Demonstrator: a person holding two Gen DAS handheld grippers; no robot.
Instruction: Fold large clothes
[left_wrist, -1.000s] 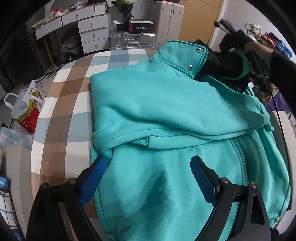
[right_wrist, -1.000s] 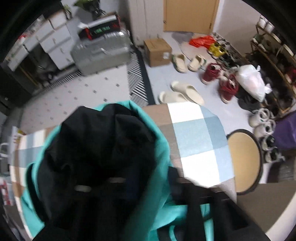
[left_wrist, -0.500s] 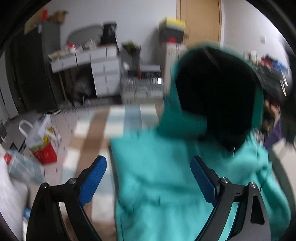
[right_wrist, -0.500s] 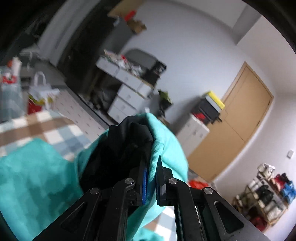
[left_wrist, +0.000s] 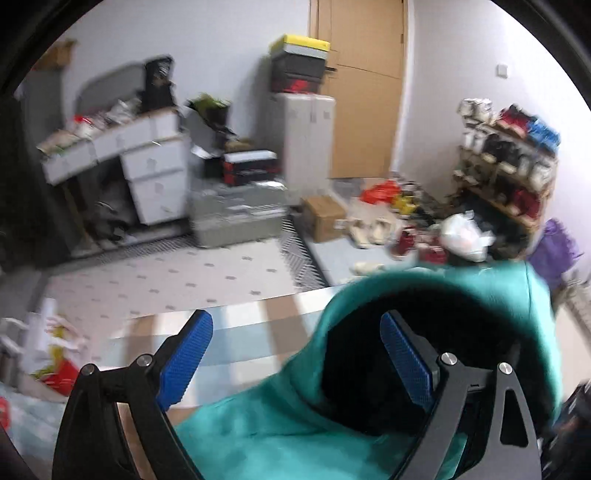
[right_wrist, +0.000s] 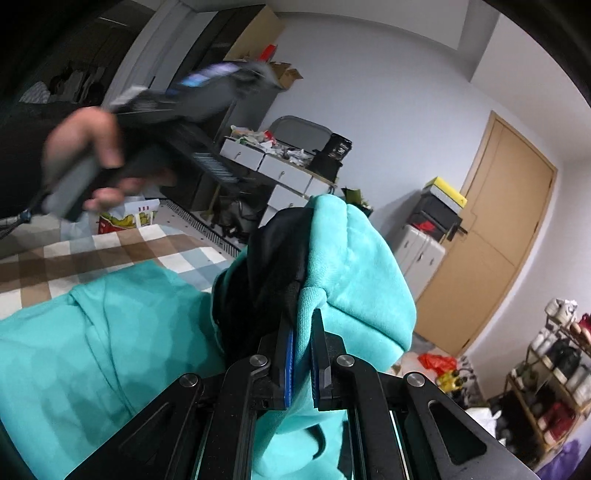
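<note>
A teal hooded jacket (right_wrist: 92, 339) with black lining lies on a checked table (right_wrist: 92, 254). My right gripper (right_wrist: 301, 354) is shut on the edge of the hood (right_wrist: 354, 266) and holds it raised above the jacket's body. In the left wrist view the raised hood (left_wrist: 424, 332) shows its black inside, with the jacket body (left_wrist: 266, 424) below. My left gripper (left_wrist: 295, 358) is open and empty, and its right finger (left_wrist: 406, 362) stands in front of the hood opening. The hand holding the left gripper (right_wrist: 155, 122) shows in the right wrist view, above the table.
The checked table's far edge (left_wrist: 221, 317) is close ahead. Beyond it are a tiled floor, a silver suitcase (left_wrist: 236, 218), white drawers (left_wrist: 155, 173), a cardboard box (left_wrist: 325, 218), shoes and a shoe rack (left_wrist: 509, 162). A red-and-white bag (left_wrist: 55, 354) stands left of the table.
My right gripper has lifted the hood off the table and swung it up. My left gripper has risen from low over the jacket and now points towards the hood.
</note>
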